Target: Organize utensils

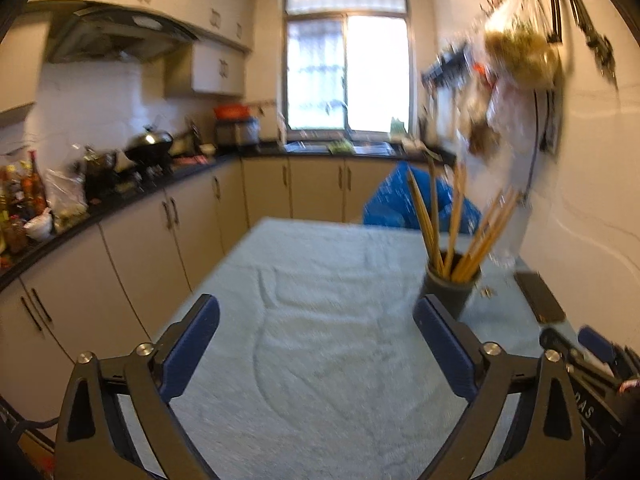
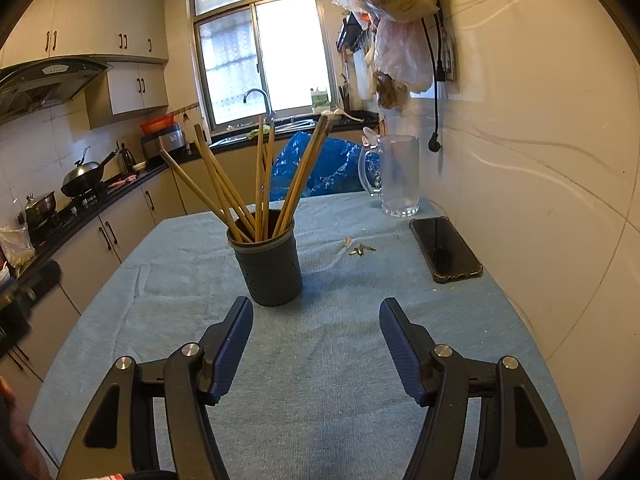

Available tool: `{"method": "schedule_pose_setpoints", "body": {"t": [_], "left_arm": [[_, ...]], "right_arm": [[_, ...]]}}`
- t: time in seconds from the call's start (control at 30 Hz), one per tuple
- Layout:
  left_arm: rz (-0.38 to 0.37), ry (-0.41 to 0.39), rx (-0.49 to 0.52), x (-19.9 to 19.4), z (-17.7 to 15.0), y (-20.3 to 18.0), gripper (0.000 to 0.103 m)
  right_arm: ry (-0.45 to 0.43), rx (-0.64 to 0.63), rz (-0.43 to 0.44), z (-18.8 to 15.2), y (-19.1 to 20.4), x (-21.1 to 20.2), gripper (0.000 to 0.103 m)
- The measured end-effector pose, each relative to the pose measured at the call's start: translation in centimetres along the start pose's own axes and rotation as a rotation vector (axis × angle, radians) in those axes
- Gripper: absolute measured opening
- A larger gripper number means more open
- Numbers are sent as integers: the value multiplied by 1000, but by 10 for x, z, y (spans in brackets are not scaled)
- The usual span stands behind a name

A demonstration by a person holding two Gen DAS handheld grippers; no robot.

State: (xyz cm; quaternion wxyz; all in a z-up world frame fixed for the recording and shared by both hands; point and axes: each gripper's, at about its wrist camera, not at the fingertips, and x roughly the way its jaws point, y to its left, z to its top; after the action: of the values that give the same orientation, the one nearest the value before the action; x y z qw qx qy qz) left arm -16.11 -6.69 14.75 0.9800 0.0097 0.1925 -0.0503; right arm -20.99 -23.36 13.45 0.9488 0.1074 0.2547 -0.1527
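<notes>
Right wrist view: chopsticks (image 2: 240,184) all stand in the holder (image 2: 266,268), none left on the counter (image 2: 320,360); job looks done, both claws gaping, empty.

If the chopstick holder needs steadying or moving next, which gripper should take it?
Probably the right gripper: the holder stands nearly centred ahead of its open jaws. For the left gripper, also open, it sits off to the right.

dark grey holder (image 2: 267,270) with small dot perforations, tan wooden chopsticks (image 2: 224,190) inside. light blue cloth (image 2: 320,360) on table. black phone (image 2: 444,248). clear glass jug (image 2: 396,176). blue speckled bag (image 2: 320,168). both grippers black with blue pads (image 2: 232,344).
</notes>
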Motion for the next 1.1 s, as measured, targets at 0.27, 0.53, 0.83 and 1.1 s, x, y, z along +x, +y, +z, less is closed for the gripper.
{"method": "schedule_pose_setpoints", "body": {"t": [0.27, 0.53, 0.83, 1.1], "left_arm": [[-19, -26, -1, -21, 3, 5, 103], [-91, 95, 49, 7, 0, -6, 103], [-231, 103, 74, 73, 63, -46, 103], [-269, 124, 167, 135, 89, -102, 103]], "right_arm": [[-21, -11, 10, -3, 2, -15, 72], [27, 19, 48, 2, -9, 3, 73], [17, 31, 129, 76, -30, 71, 73], [81, 77, 194, 115, -31, 131, 66]]}}
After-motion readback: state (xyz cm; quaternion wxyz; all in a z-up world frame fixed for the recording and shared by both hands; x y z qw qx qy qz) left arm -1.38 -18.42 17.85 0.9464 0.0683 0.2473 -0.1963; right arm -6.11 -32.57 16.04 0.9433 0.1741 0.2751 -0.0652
